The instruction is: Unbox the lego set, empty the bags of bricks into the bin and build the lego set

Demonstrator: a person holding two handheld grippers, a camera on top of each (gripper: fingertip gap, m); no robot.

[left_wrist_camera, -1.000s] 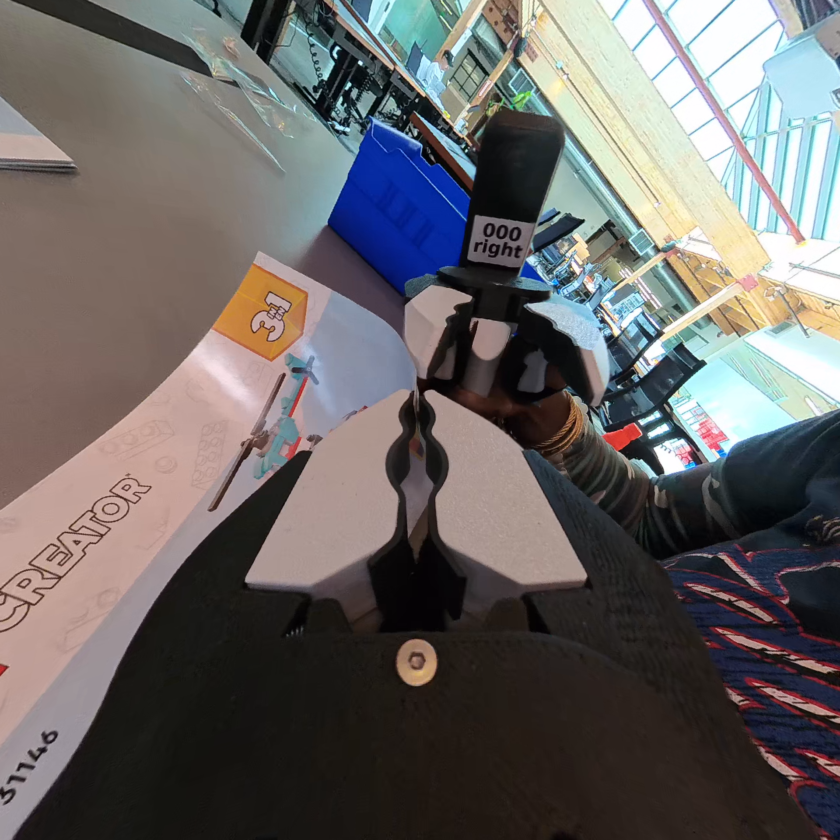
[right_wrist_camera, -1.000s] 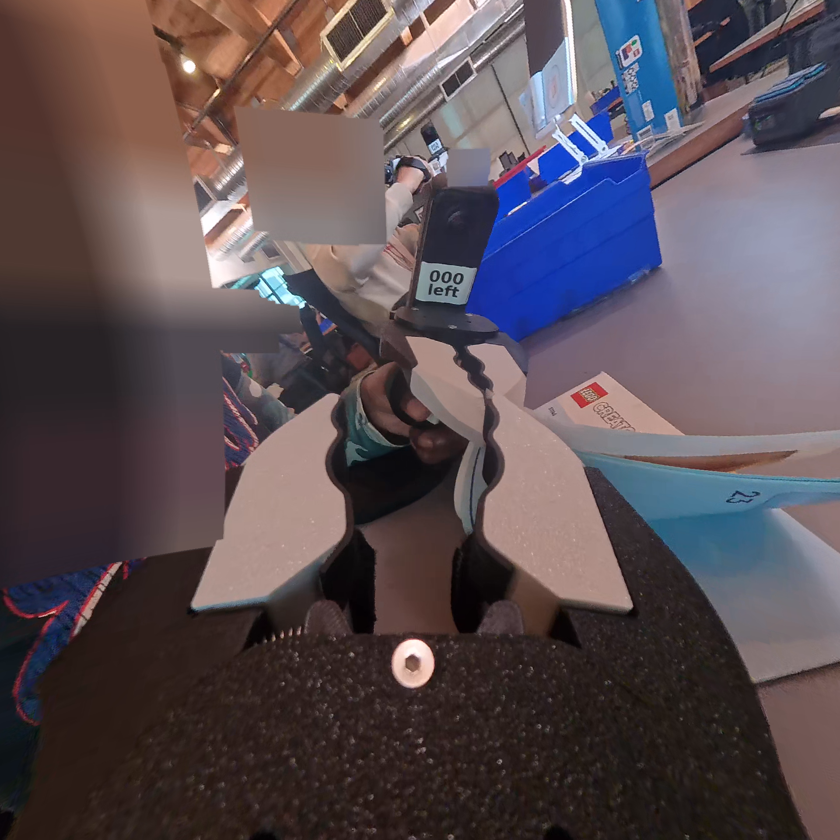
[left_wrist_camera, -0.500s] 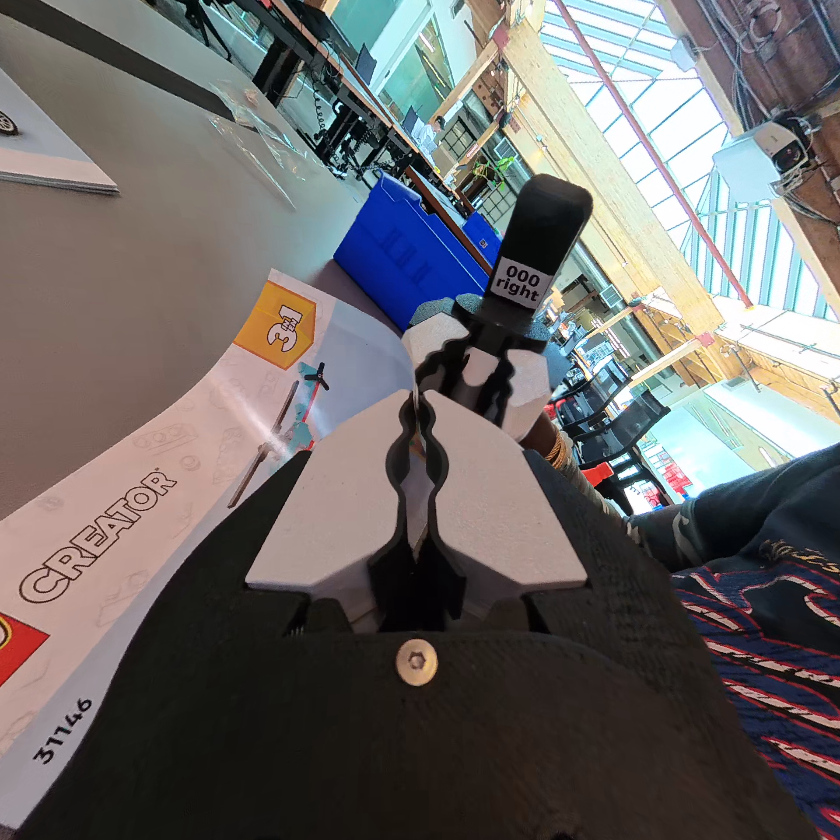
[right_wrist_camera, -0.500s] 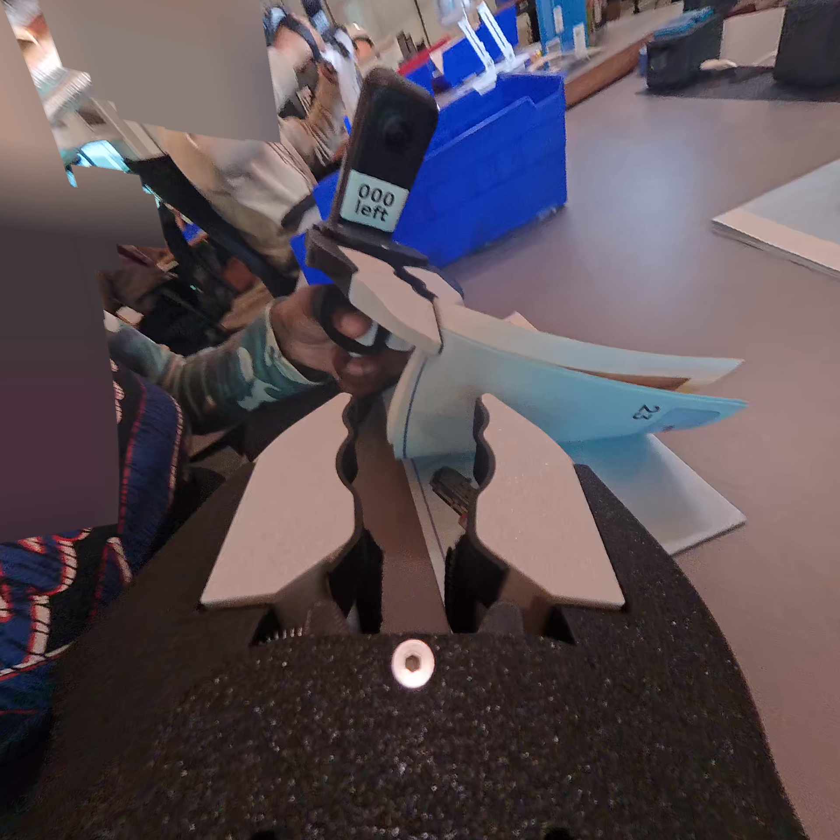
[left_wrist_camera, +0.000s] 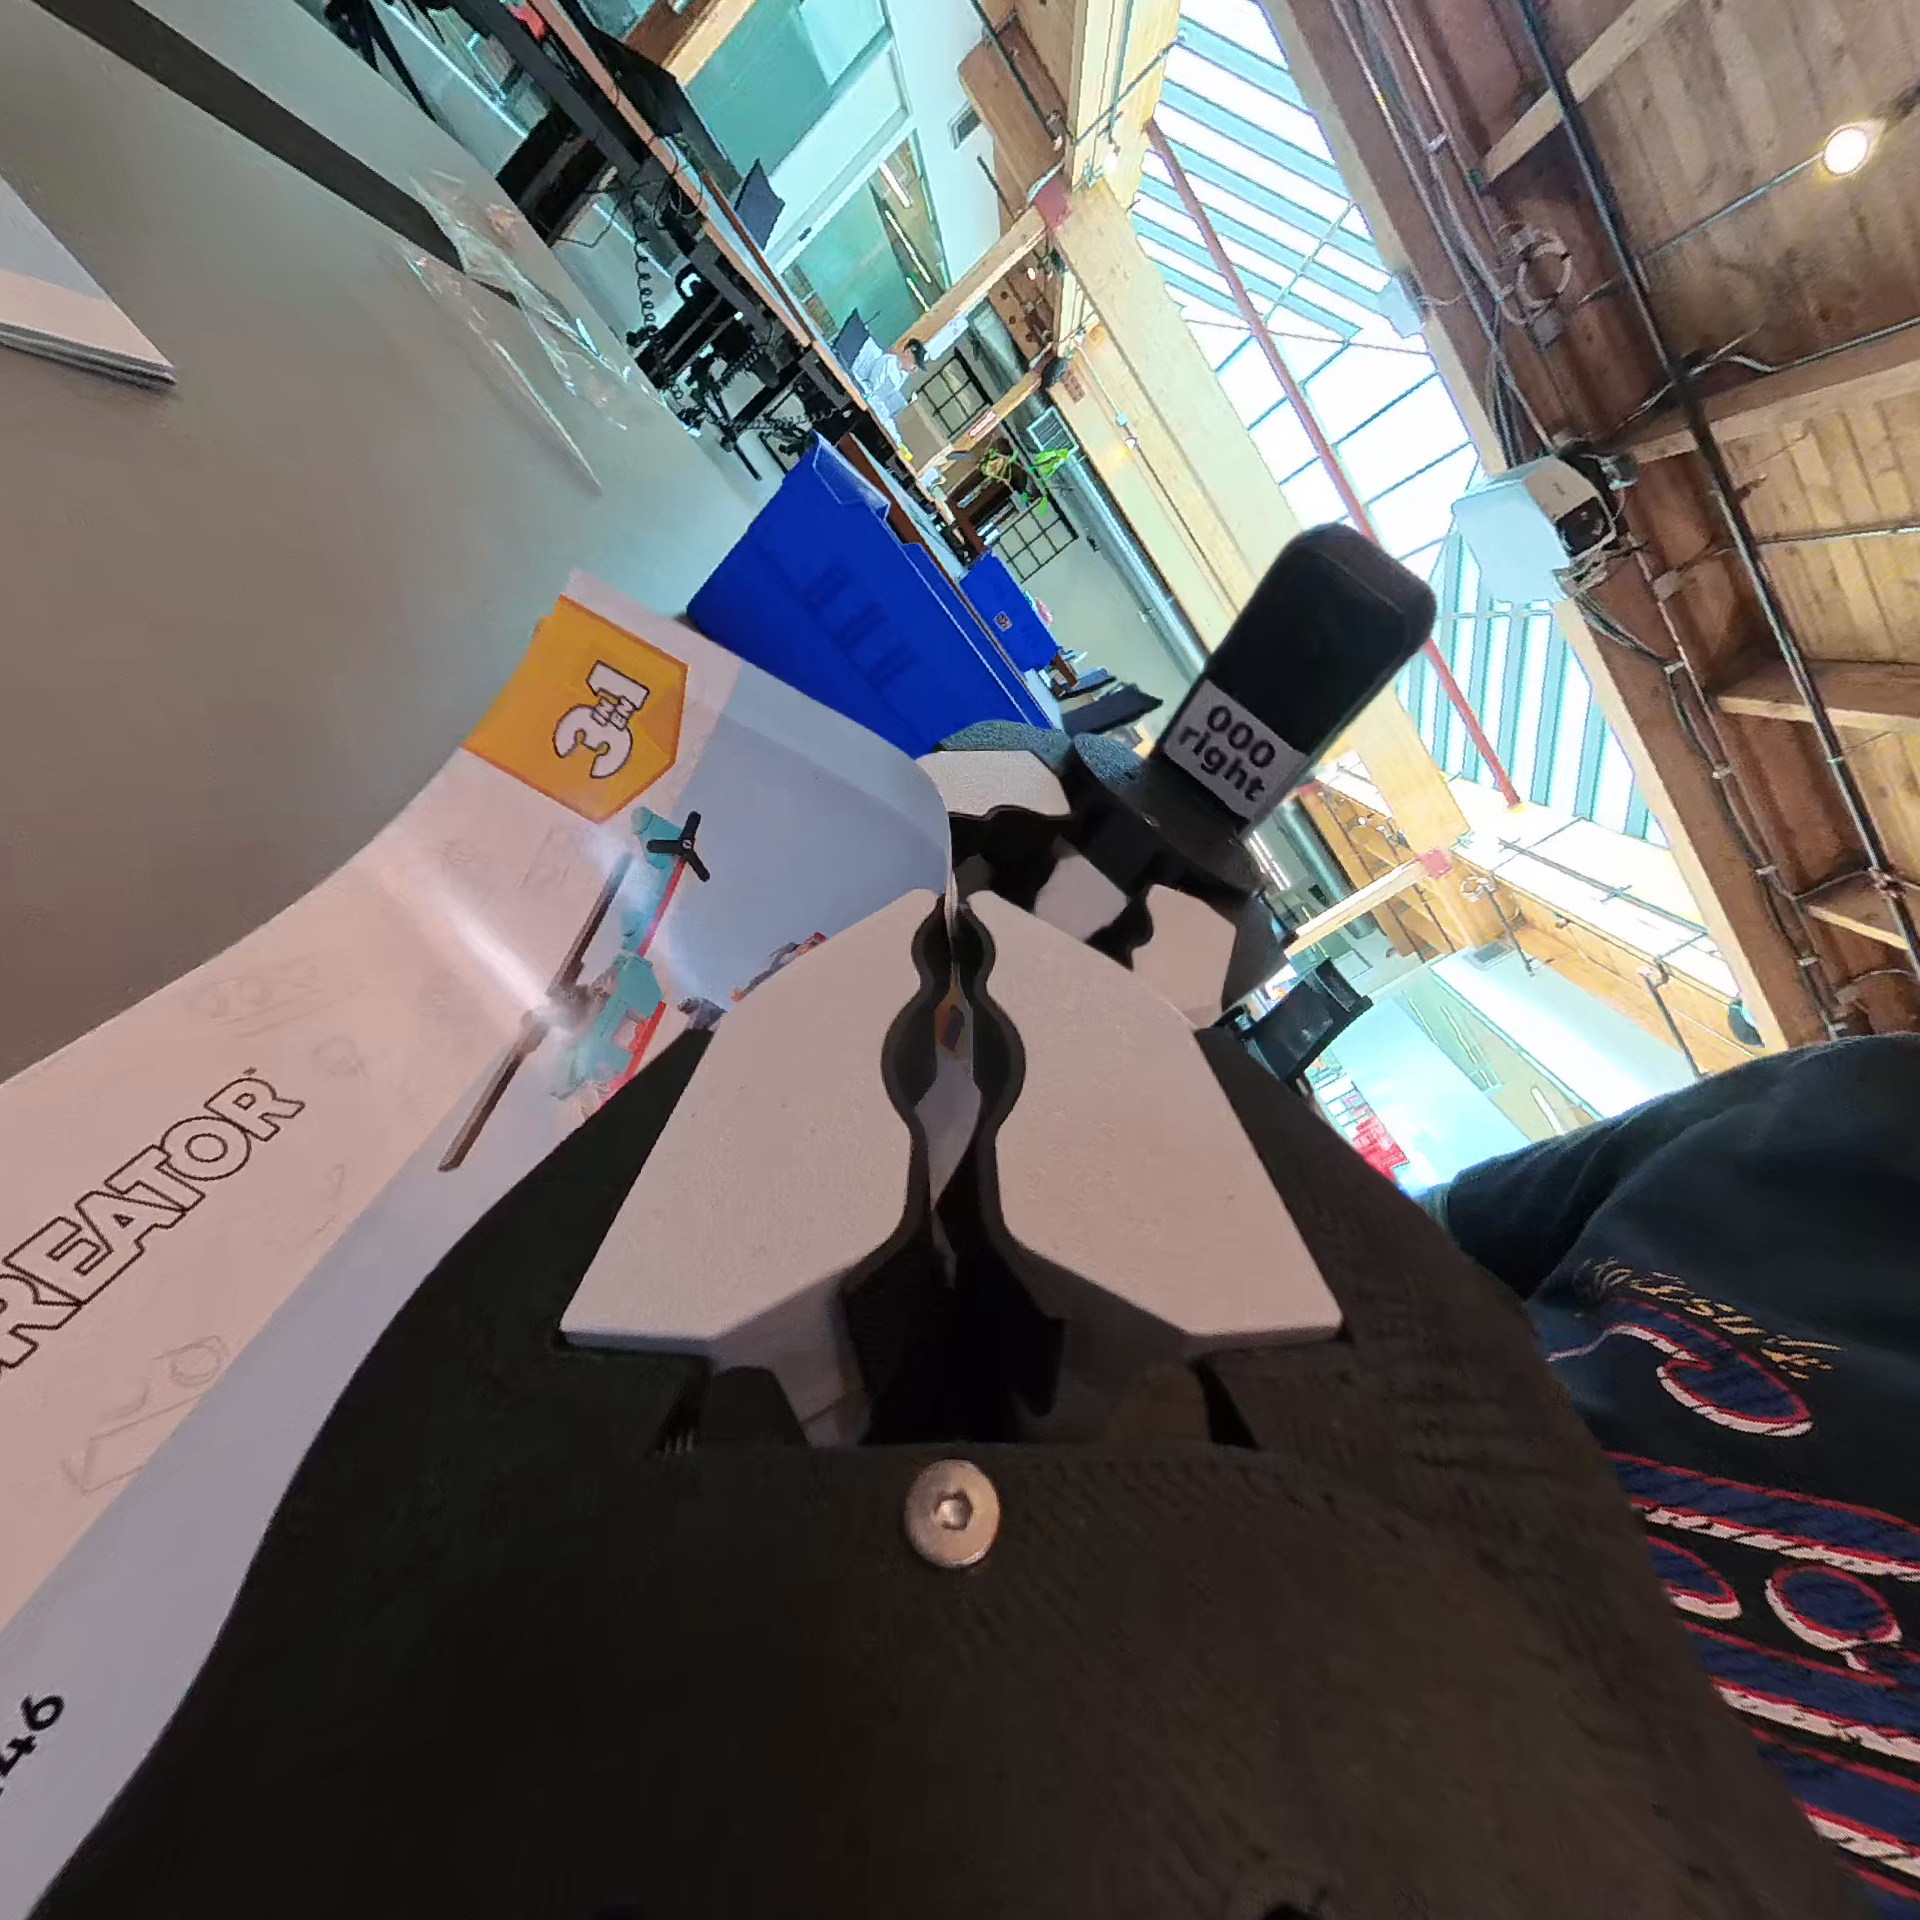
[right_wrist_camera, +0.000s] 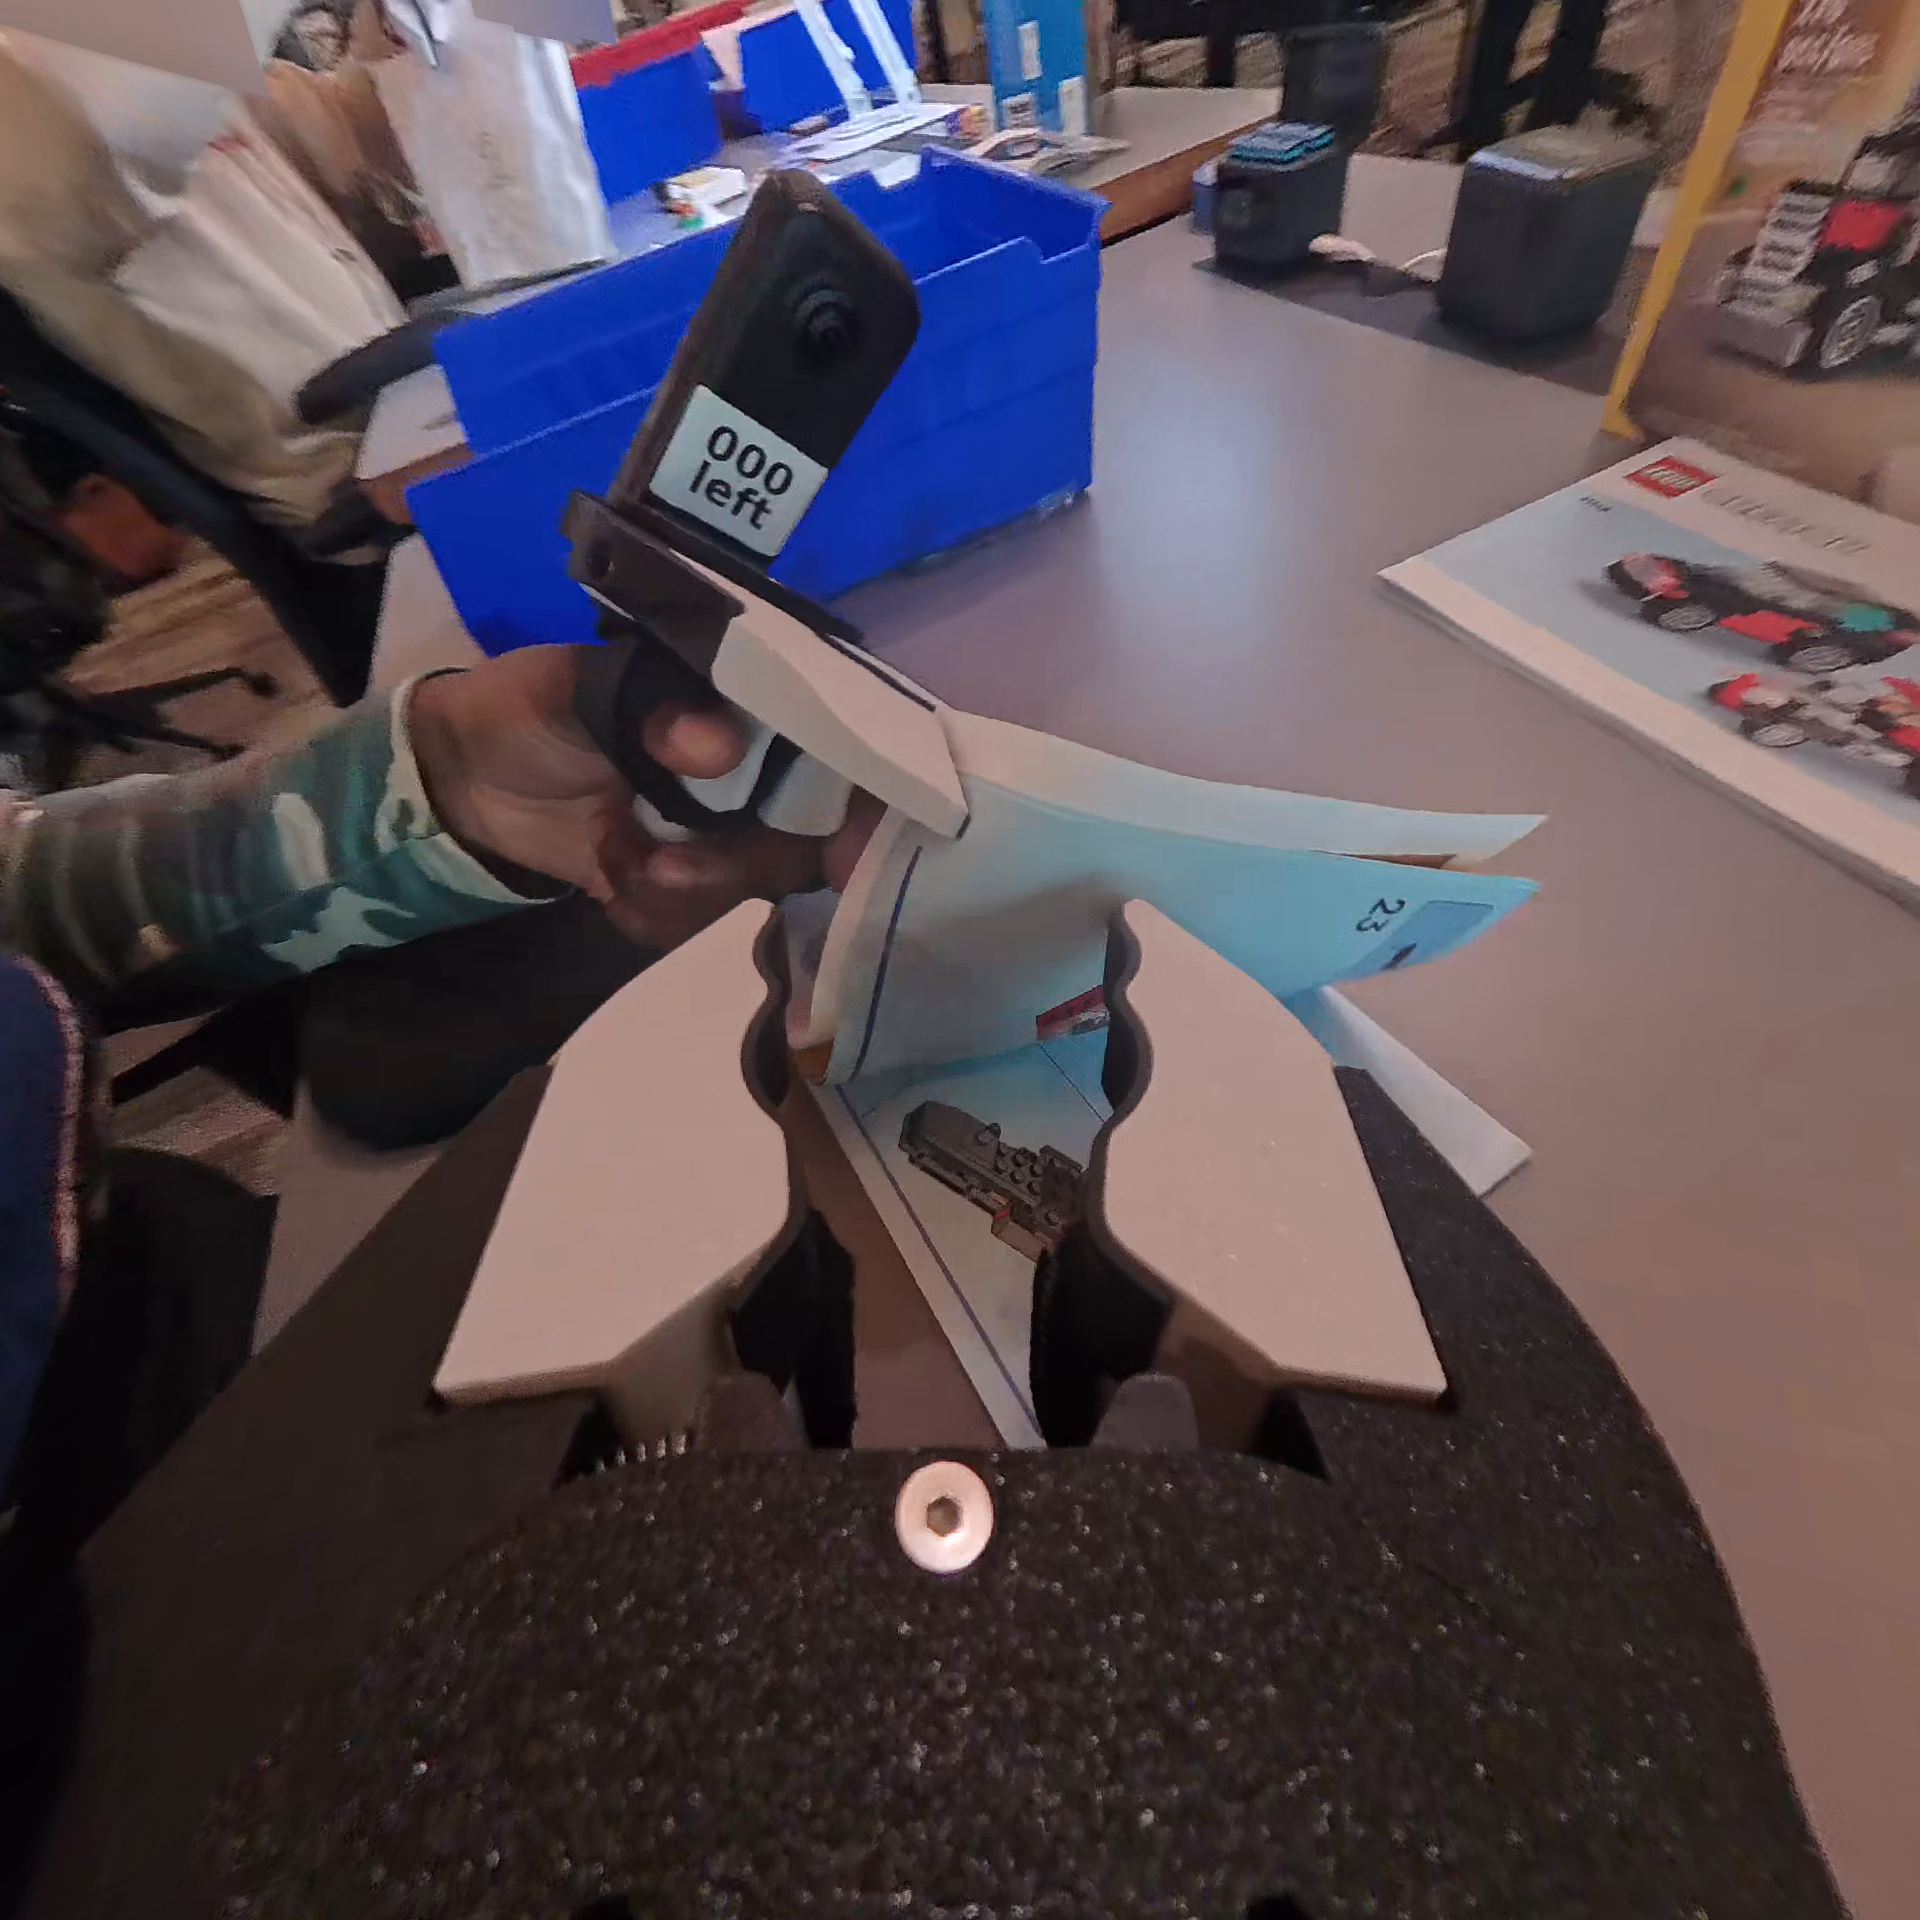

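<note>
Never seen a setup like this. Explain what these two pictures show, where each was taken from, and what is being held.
No robot here: a person holds a two-finger gripper in each hand, and each carries a camera looking along its fingers.

The left gripper is shut on the cover pages of an instruction booklet, lifting them.

The right gripper is open, its fingers on either side of the booklet's open pages.

On the grey table stand a blue bin and a second booklet, lying flat.
</note>
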